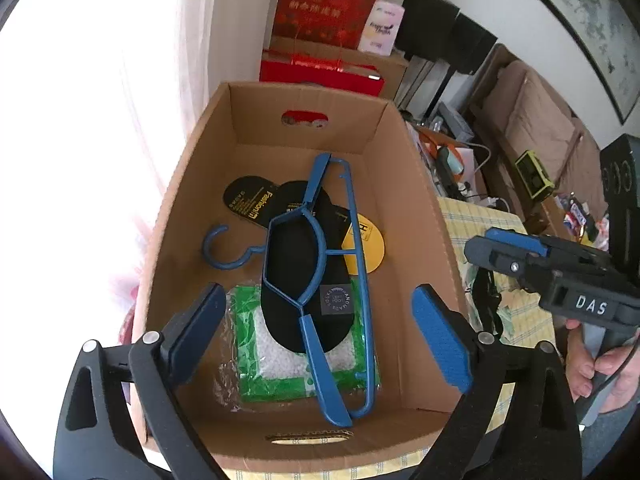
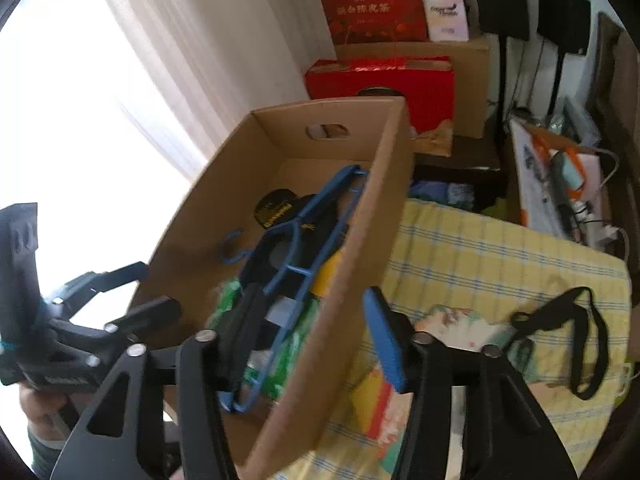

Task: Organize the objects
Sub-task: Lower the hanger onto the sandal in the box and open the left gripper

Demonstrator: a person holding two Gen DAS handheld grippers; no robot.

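Observation:
An open cardboard box (image 1: 404, 168) stands on the table. Inside it a blue clothes hanger (image 1: 320, 216) lies over a black insole (image 1: 296, 264), a green packet of white beads (image 1: 248, 344) and a yellow round label (image 1: 374, 248). My left gripper (image 1: 320, 332) hangs over the near end of the box, open wide, nothing between its pads. My right gripper (image 2: 314, 334) is open too and straddles the box's right wall (image 2: 360, 240) without touching it. Each wrist view also shows the other gripper: the right one (image 1: 480, 248), the left one (image 2: 156, 286).
A yellow checked tablecloth (image 2: 480, 256) covers the table right of the box, with a black strap (image 2: 576, 320) and colourful packets (image 2: 384, 404) on it. Red gift bags (image 1: 324, 8) and boxes stand behind. A bright curtained window lies to the left.

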